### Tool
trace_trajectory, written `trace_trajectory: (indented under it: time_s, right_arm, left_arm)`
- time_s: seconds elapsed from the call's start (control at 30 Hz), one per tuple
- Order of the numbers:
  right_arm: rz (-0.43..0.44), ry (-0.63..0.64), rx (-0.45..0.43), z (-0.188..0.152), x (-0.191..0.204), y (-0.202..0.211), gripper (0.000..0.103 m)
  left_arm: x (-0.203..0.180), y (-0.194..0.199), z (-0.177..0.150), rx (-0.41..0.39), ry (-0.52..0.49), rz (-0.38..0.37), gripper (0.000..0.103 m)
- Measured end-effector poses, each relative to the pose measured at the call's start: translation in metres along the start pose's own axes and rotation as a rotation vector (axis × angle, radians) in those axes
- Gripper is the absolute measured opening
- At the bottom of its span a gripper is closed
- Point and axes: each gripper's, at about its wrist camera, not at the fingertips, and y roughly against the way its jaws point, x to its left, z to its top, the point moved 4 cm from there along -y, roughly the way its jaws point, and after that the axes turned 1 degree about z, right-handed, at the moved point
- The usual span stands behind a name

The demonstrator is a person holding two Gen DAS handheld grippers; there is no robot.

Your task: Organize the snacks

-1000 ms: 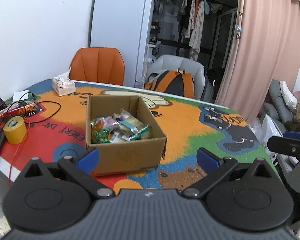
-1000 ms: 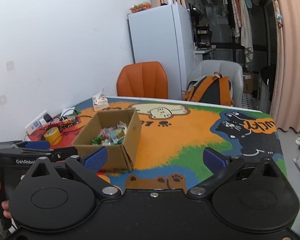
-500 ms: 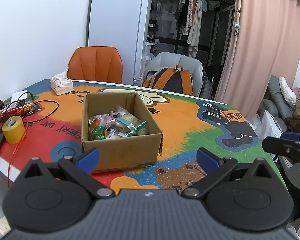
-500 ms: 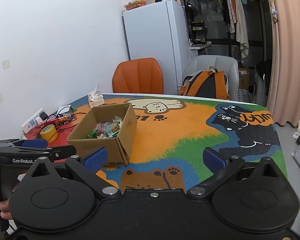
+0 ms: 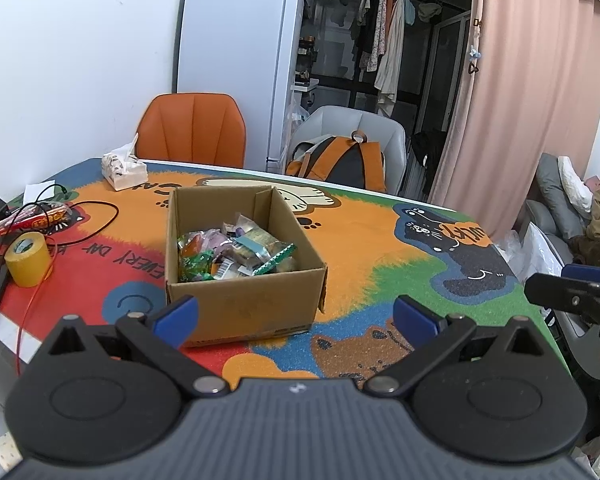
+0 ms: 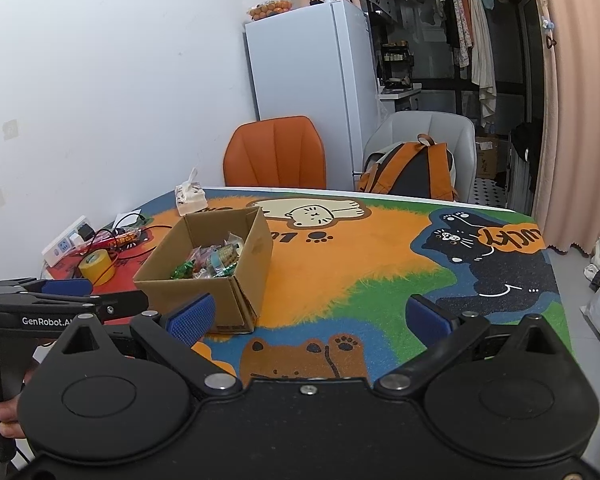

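On the cartoon-printed table mat (image 5: 380,248), seen from the left wrist camera, an open cardboard box (image 5: 244,304) sits near the close edge, and the snacks (image 5: 236,254) lie heaped inside it in their wrappers. The left gripper (image 5: 296,314) hangs just short of the box with its blue-padded fingers (image 5: 178,314) spread wide; nothing is between them, and they touch nothing. The left pad overlaps the box's near corner in the picture, though I cannot tell that it meets the cardboard. This view also takes in a roll of yellow tape (image 5: 27,258) with a tangle of cables (image 5: 84,220) at the left, a tissue pack (image 5: 124,168) toward the far edge, and the tip of the other gripper poking in from the right.

From the right wrist camera, the right gripper (image 6: 308,314) is likewise wide open and empty, held over the near part of the mat (image 6: 380,256), with the box (image 6: 256,252) off to its left. Here the box shows its right side wall, and the snacks (image 6: 212,260) are only partly visible over the rim. This view alone shows a white power strip (image 6: 66,240) against the wall, and the left gripper's body from the side, with fingertips of the person's hand (image 6: 4,420) wrapped around its handle.
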Motion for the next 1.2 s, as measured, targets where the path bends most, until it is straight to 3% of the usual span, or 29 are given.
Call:
trace_trajectory:
  time_s: [1.2]
  right_arm:
    - [0.001,0.007,0.001,-0.0001,0.0024,-0.0003,0.103]
  left_arm:
    - [-0.0016,0.0046,0.0031,-0.003,0.000,-0.008,0.103]
